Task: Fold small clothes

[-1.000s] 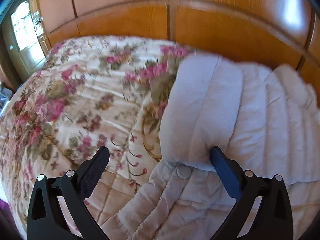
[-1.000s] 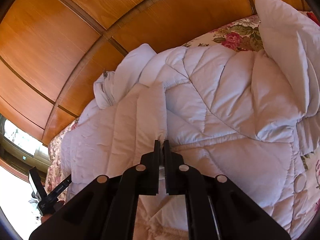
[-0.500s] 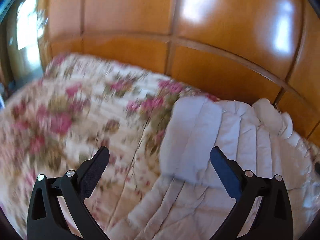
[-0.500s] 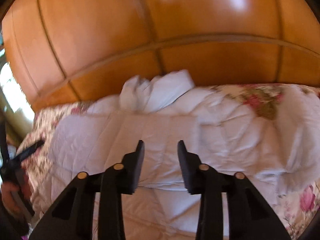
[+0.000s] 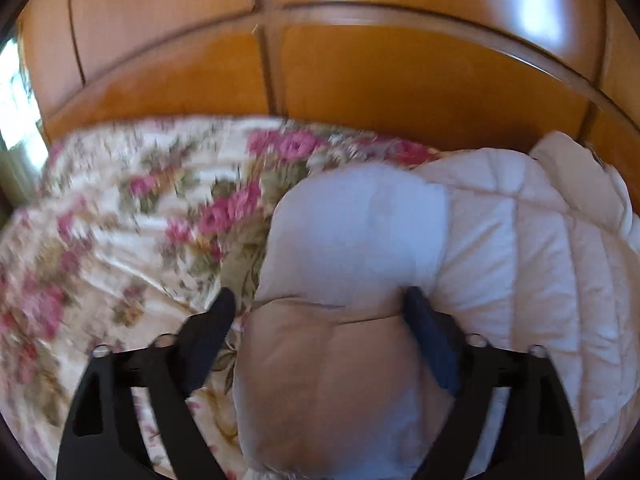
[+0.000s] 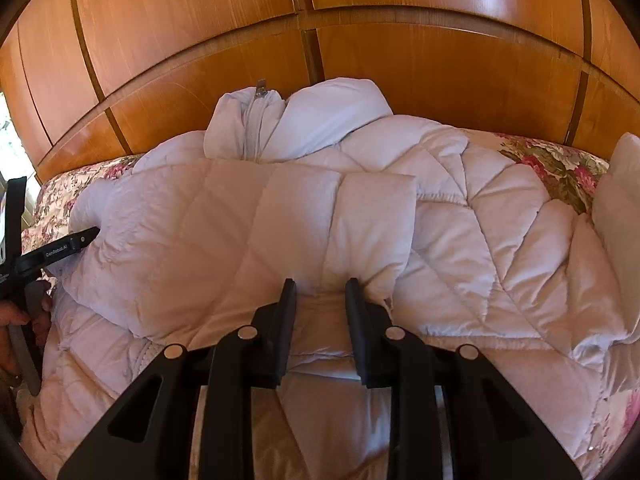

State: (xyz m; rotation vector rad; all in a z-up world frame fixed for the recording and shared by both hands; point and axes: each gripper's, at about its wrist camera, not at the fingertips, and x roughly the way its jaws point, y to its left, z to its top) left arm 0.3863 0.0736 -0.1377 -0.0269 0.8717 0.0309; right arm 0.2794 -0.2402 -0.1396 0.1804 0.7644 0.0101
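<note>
**Both tools over the white padded jacket on the bed**

In my left wrist view, the left tool [image 5: 318, 302] sits at the bottom of the frame with its jaws wide apart and closing. The folded-over sleeve end of the white quilted jacket [image 5: 500, 248] lies between the fingers, but I see no pad pressing on it, so nothing is gripped. The picture is blurred here. The jacket fills the lower centre and right of this frame, lying on the floral bedspread [image 5: 132, 216], which takes up the left half. Behind, across the top, runs the glossy wooden panelling [image 5: 400, 80].

In my right wrist view, the right tool [image 6: 318, 288] is at the bottom centre, its jaws a narrow gap apart and closing. The fingertips [image 6: 289, 286] stand right at the lower edge of a sleeve [image 6: 280, 216] folded across the jacket's body. Quilted fabric shows in the gap, yet I cannot see the pads clamping it, so I read the tool as holding nothing. The jacket spreads across the whole middle of this frame, its hood and collar [image 6: 304, 120] bunched at upper centre against the panelling. At the left edge I see the left tool's finger reaching the jacket's side, with the hand [image 6: 16, 320] holding it below.
</note>
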